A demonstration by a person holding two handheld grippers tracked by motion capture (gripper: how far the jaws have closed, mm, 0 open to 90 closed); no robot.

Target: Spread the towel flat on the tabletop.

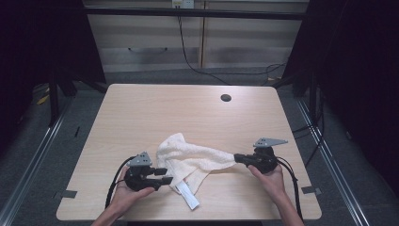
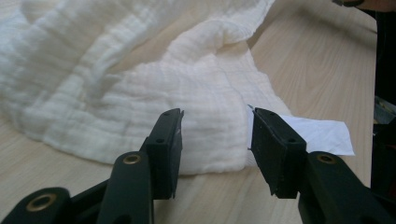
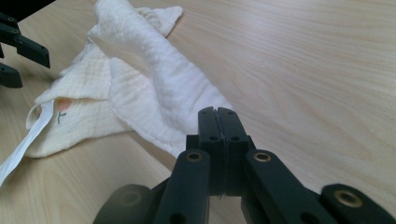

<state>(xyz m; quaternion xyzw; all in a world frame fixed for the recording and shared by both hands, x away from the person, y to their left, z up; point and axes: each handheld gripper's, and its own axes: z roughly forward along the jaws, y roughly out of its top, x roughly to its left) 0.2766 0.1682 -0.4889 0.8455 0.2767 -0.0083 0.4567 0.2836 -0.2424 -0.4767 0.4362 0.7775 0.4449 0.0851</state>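
While the right gripper is clenched on one end of the cloth, that cloth runs as a twisted band across the near half of the worktop toward the left gripper; its long axis lies roughly side to side. Left's jaws stand apart, released, with the cloth's loose hem just ahead between them and a white tag poking out beside the right jaw; left is the nearer one for that free corner, I'd say.

Cloth edge hidden between pressed jaws; small mark near its white tag too tiny to read
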